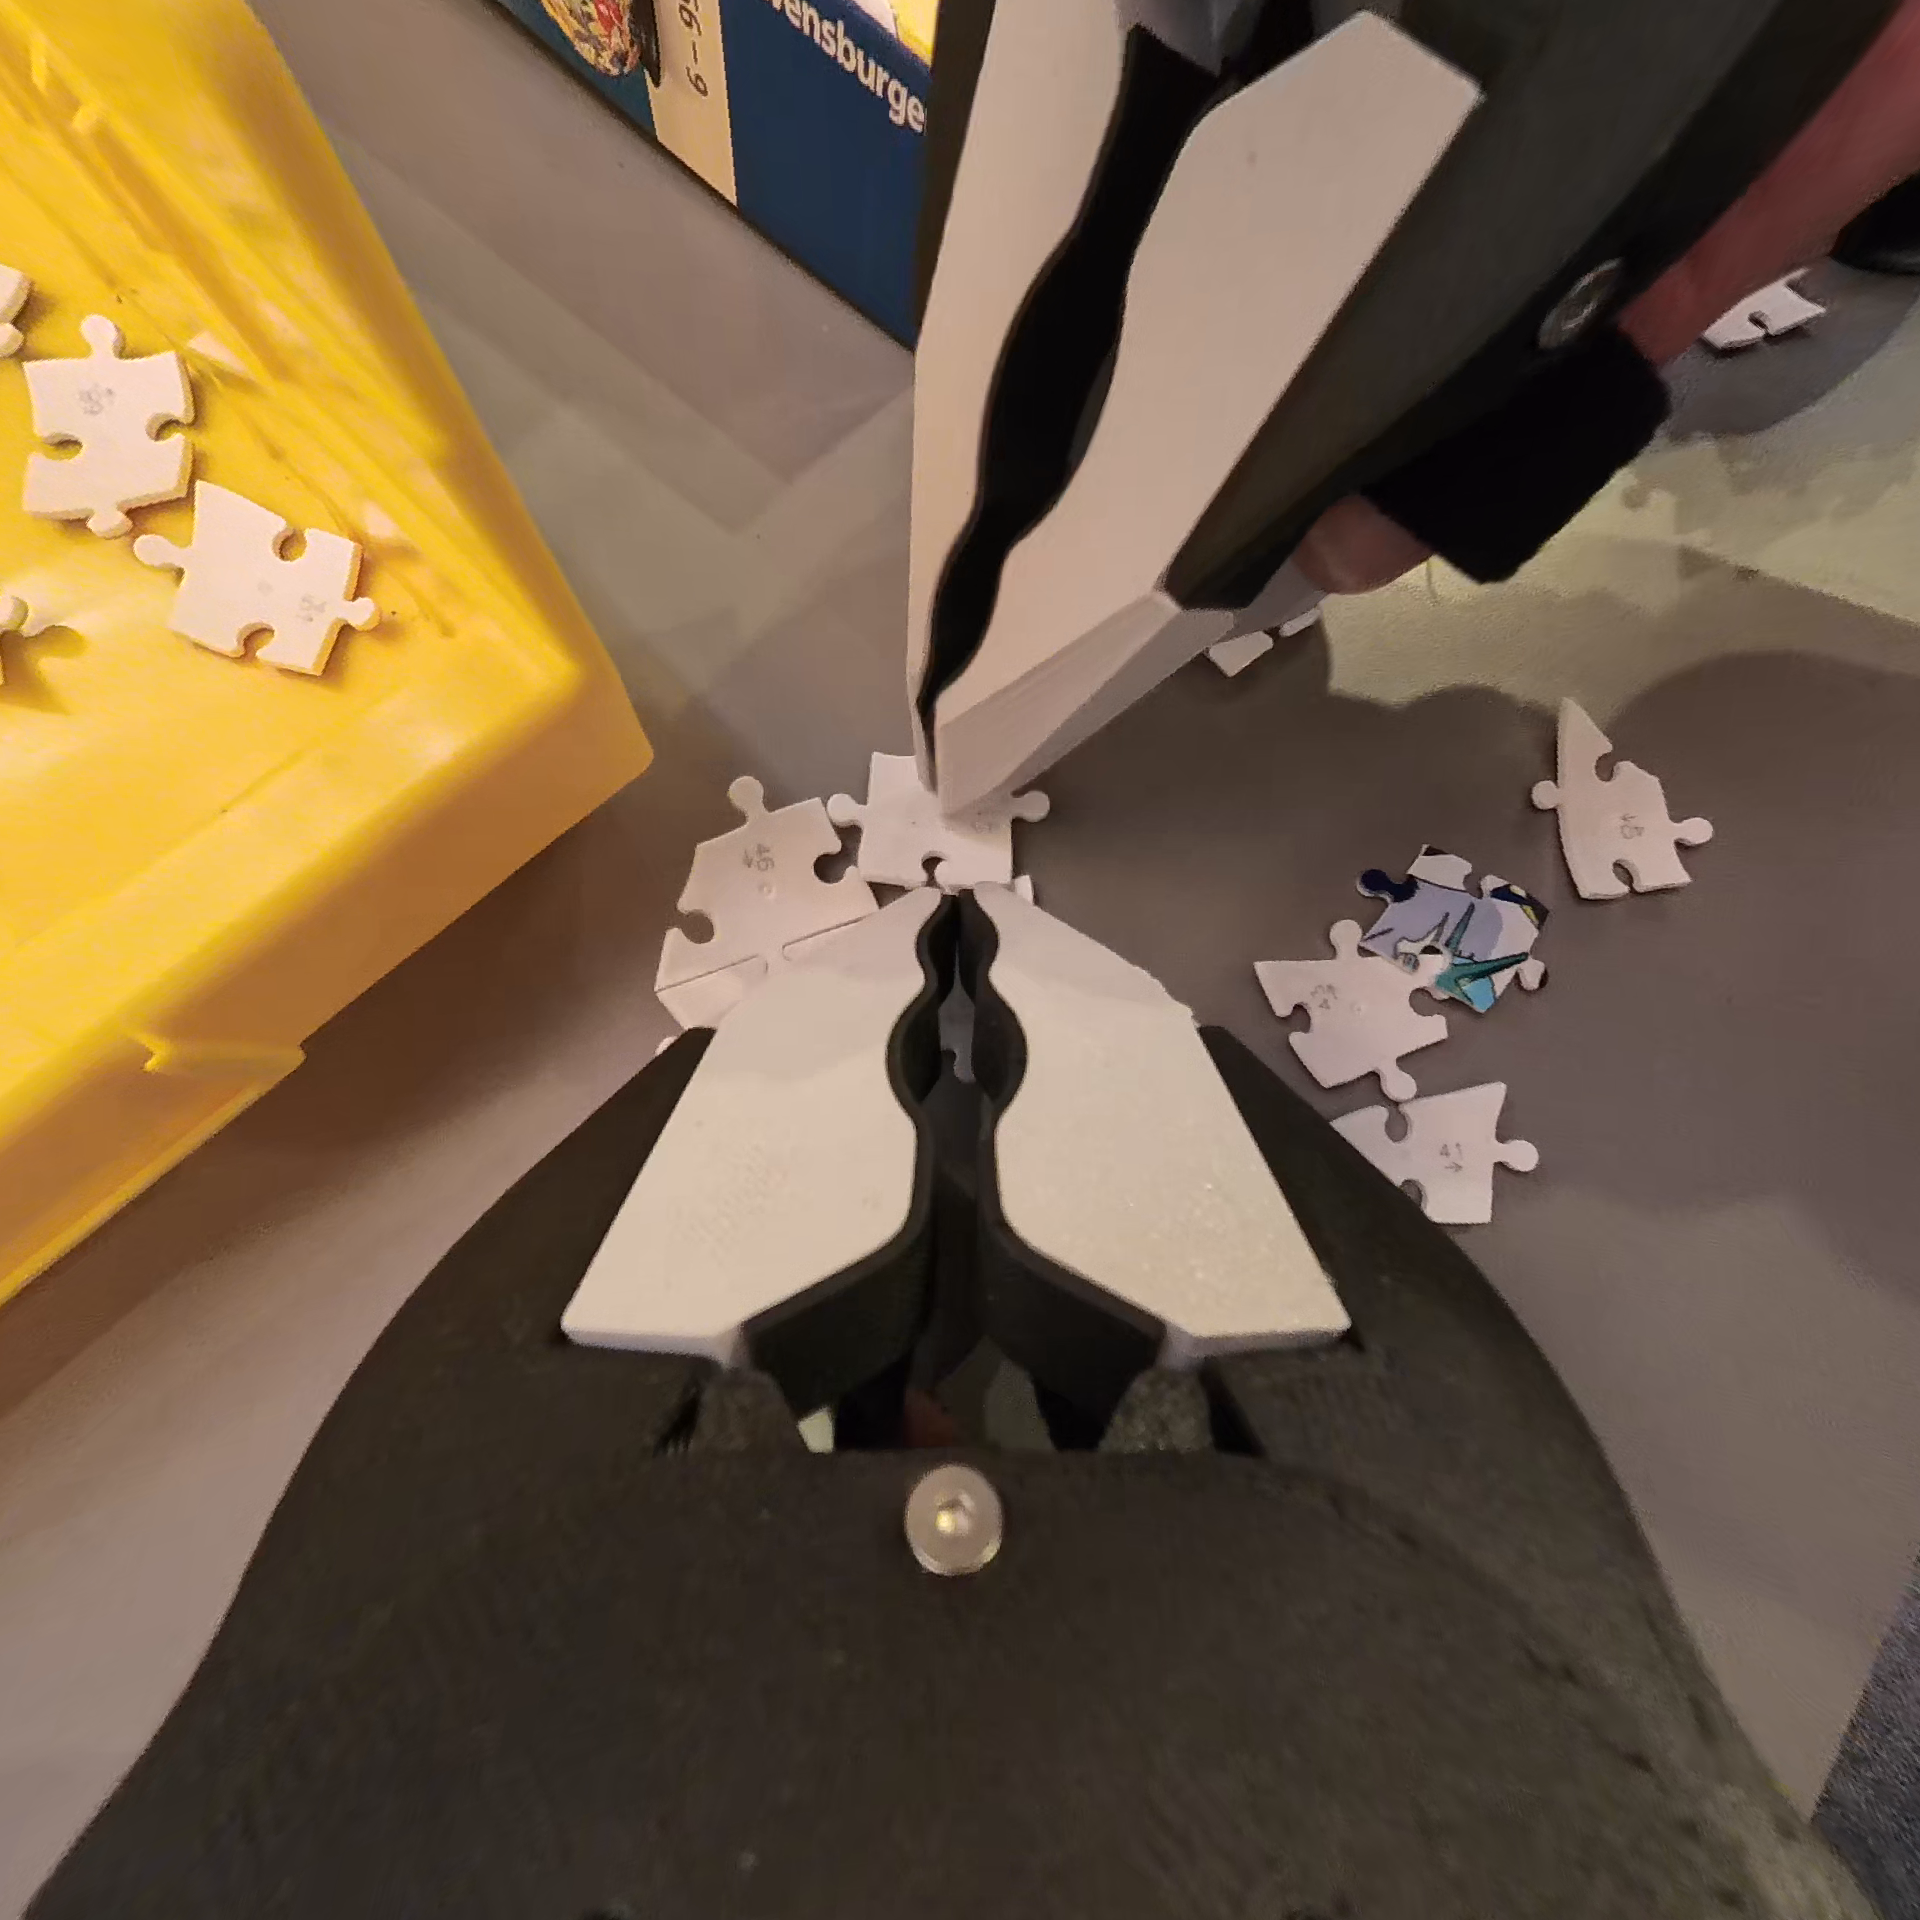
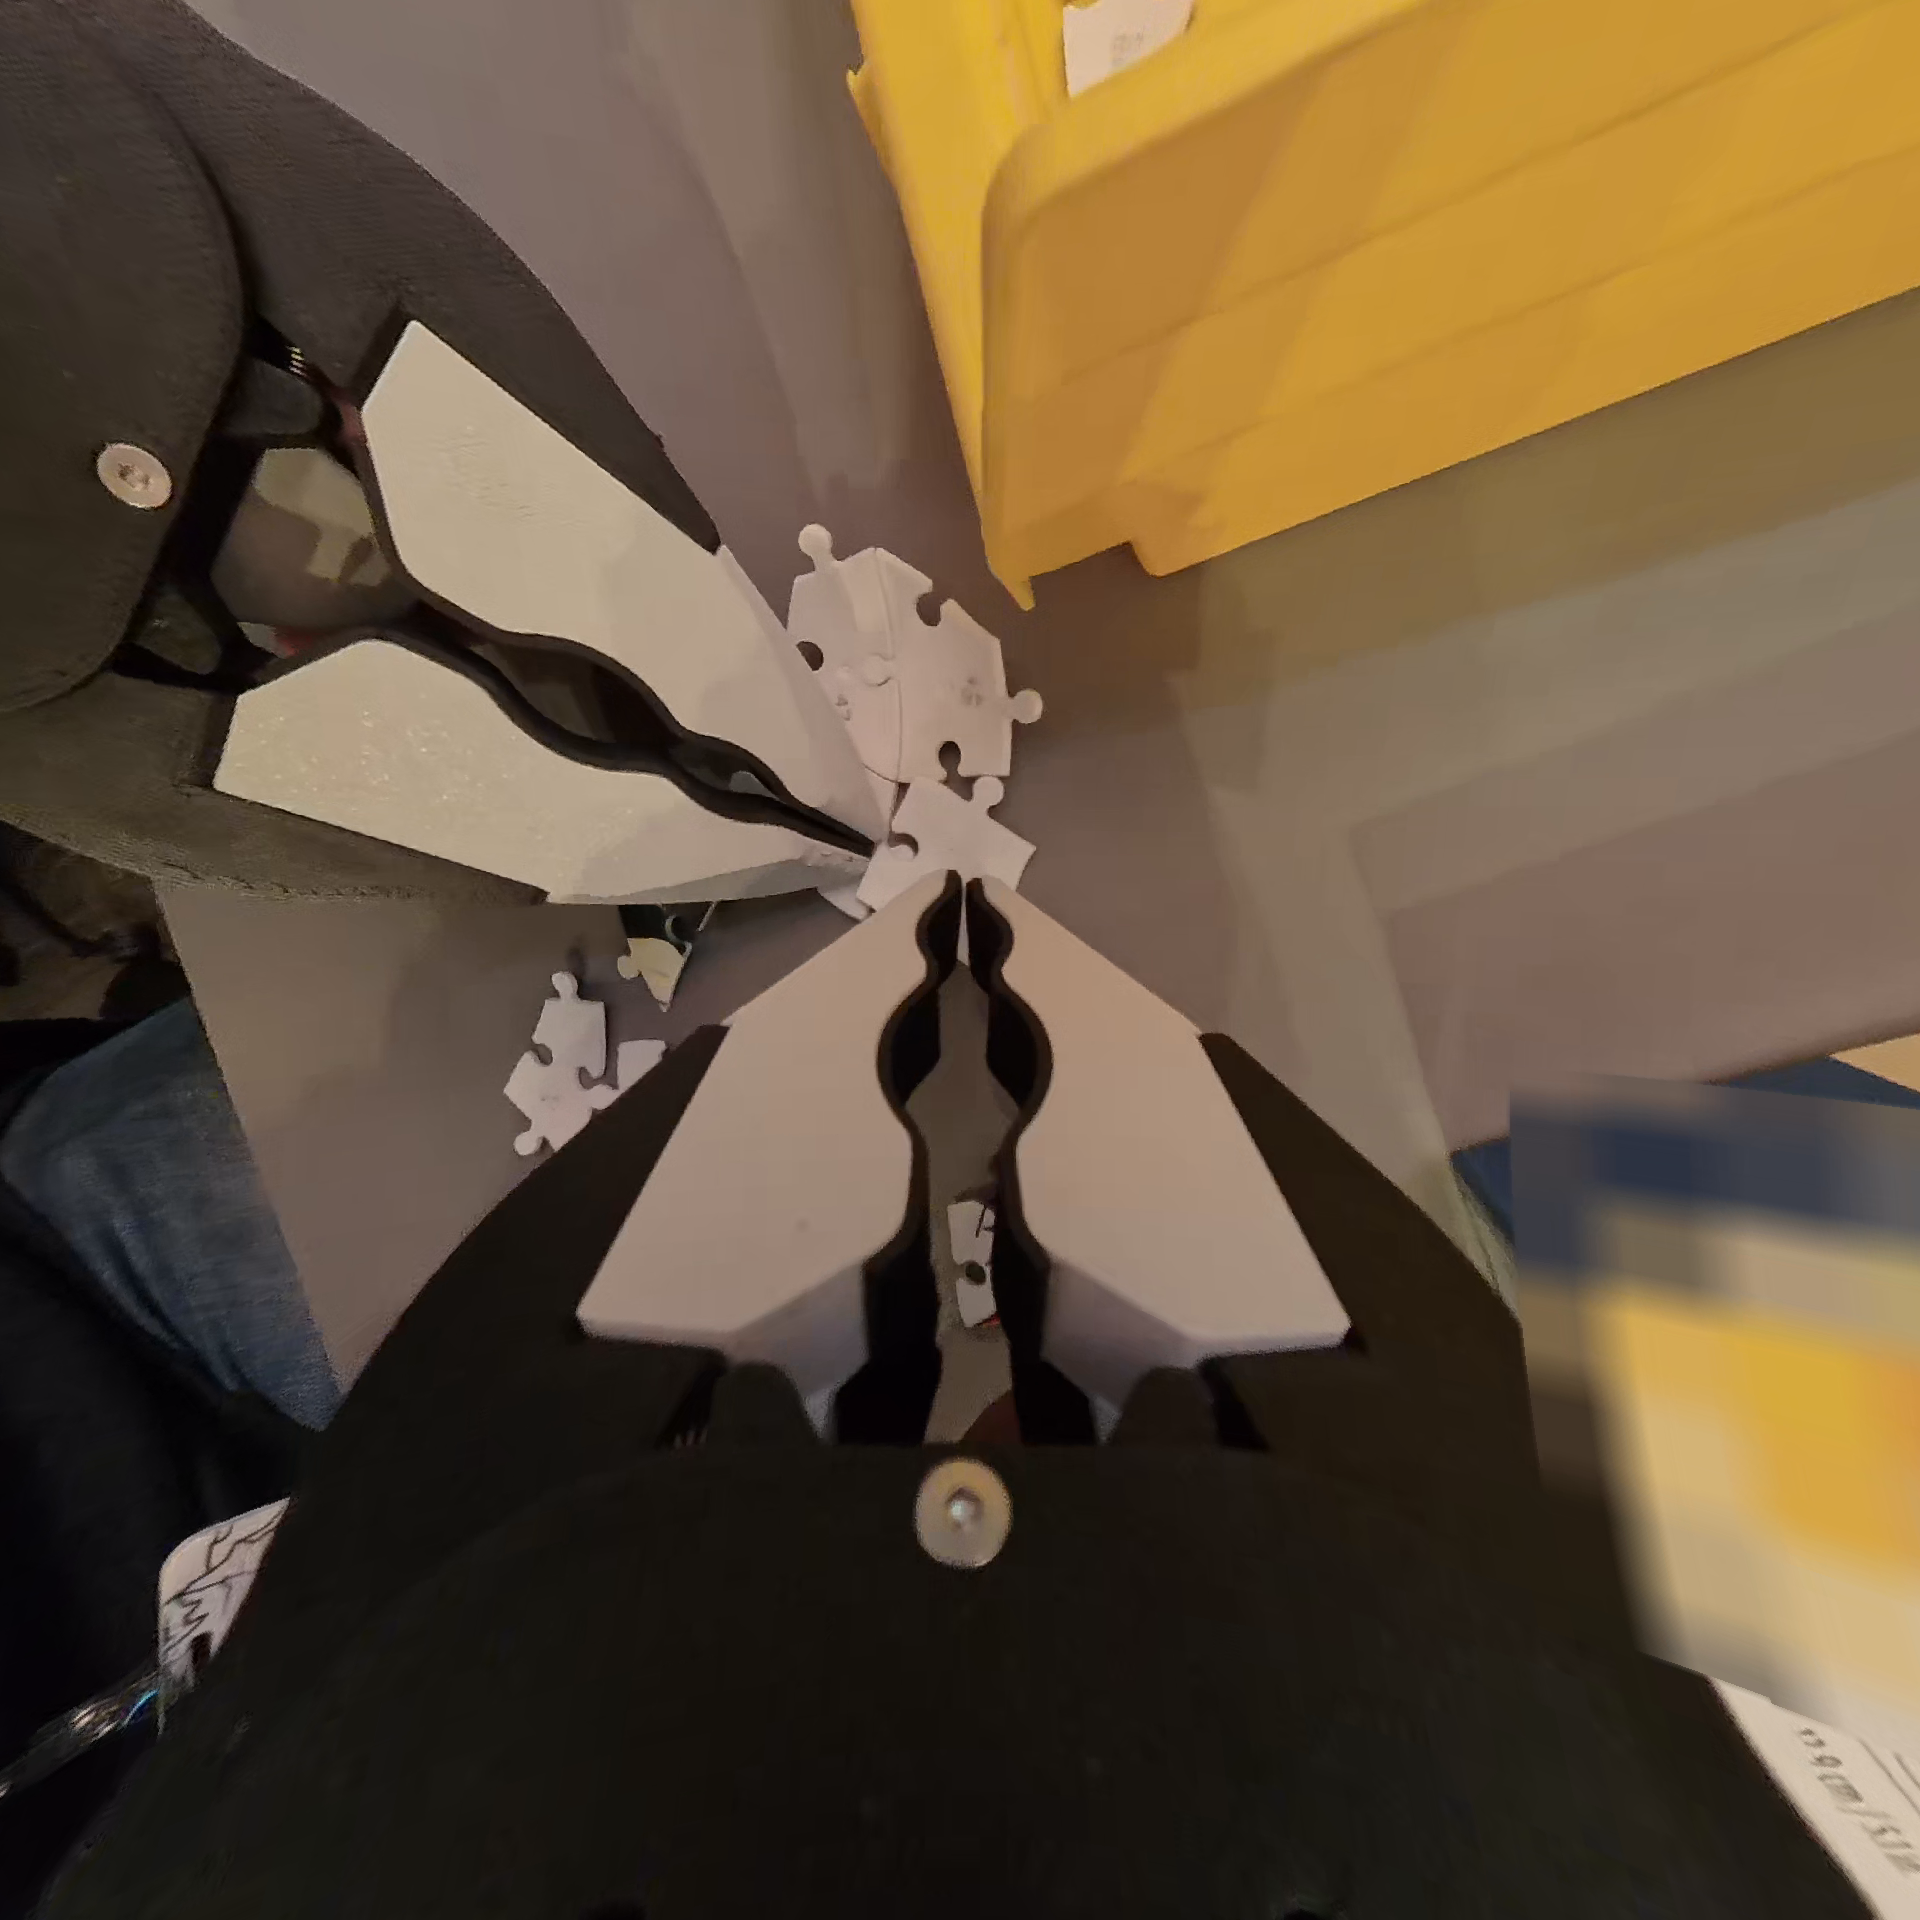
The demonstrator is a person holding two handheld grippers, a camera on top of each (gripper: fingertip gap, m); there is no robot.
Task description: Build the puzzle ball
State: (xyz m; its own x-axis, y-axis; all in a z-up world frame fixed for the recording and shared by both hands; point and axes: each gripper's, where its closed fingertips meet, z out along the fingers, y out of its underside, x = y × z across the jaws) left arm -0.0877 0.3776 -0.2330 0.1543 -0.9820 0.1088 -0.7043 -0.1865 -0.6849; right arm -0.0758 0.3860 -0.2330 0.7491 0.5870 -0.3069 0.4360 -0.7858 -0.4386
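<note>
A small curved cluster of joined white puzzle pieces (image 1: 764,894) is held just above the grey table. My left gripper (image 1: 956,899) is shut on its near edge. My right gripper (image 1: 930,779) comes down from above, shut on a single white piece (image 1: 904,836) that touches the cluster's far right edge. In the right wrist view, my right gripper (image 2: 958,883) pinches that single piece (image 2: 961,836). The left gripper (image 2: 862,850) comes in from the left, holding the cluster (image 2: 935,665). The pieces show their white backs.
A yellow crate (image 1: 260,779) with loose white pieces (image 1: 104,436) stands at the left, close to the cluster; it also shows in the right wrist view (image 2: 1455,312). More loose pieces (image 1: 1351,1013), one face-up and coloured (image 1: 1455,925), lie at the right. A blue puzzle box (image 1: 821,156) stands behind. The grippers are tip to tip, or close to it.
</note>
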